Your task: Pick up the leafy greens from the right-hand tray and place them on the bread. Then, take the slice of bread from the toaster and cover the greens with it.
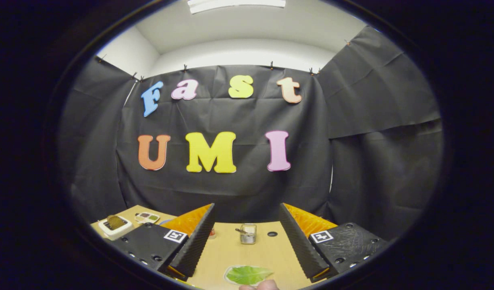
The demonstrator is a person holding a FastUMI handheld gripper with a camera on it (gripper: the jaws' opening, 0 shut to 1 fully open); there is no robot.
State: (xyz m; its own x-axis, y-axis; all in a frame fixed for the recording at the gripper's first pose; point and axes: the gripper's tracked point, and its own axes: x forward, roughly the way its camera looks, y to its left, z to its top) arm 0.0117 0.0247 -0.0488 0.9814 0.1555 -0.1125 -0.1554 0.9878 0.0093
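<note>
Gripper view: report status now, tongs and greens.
Tongs open, holding nothing. Leafy greens lie on the table between the fingers, near side. Toaster with bread off beyond the left finger. Small metal cup ahead, not in the way.

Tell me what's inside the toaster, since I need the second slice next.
A brown bread slice stands up out of the white toaster. Its lower part is hidden in the slot. The tool is open, holding nothing.
</note>
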